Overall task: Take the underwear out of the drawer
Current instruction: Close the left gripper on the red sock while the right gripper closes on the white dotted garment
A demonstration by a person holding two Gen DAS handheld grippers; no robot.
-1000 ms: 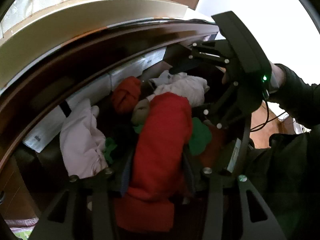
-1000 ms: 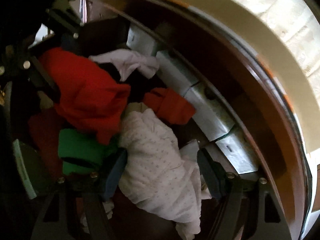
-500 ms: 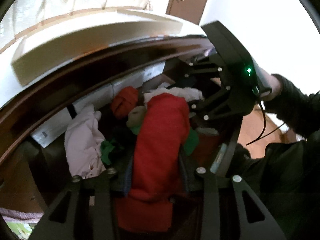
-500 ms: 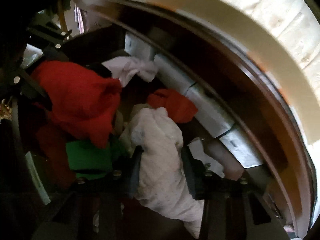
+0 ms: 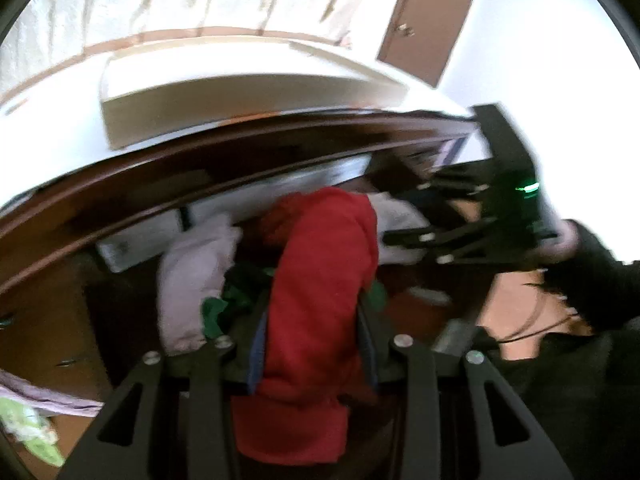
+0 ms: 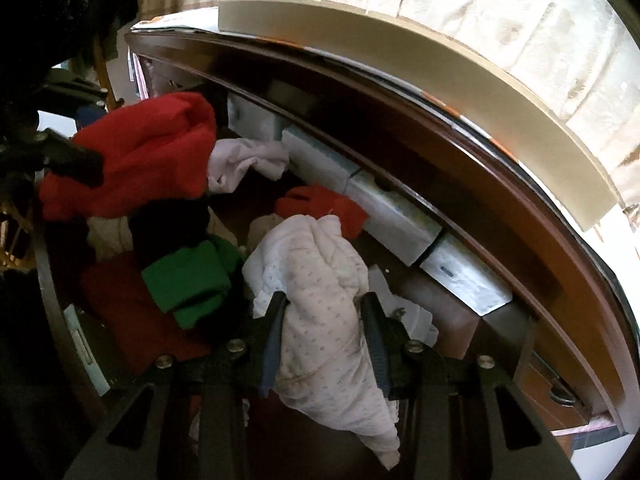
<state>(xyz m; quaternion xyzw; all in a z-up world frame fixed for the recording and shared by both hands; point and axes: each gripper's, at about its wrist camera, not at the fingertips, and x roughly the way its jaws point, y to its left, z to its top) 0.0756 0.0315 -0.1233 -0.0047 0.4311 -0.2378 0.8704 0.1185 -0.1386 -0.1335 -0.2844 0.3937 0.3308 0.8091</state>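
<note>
While red garment [image 5: 320, 280] fills view, left gripper [image 5: 310, 324] fingertips hidden.

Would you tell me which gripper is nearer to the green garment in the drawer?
Left. The left gripper, clamping the red garment, sits directly over the green garment; the right gripper holds the dotted white piece beside it.

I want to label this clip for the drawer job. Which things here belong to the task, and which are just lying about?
Part of the job:
- left gripper, shut on the red garment
- right gripper, shut on the white dotted garment
- drawer

Just lying about:
- green cloth
- pale pink cloth
- silver boxes
</note>
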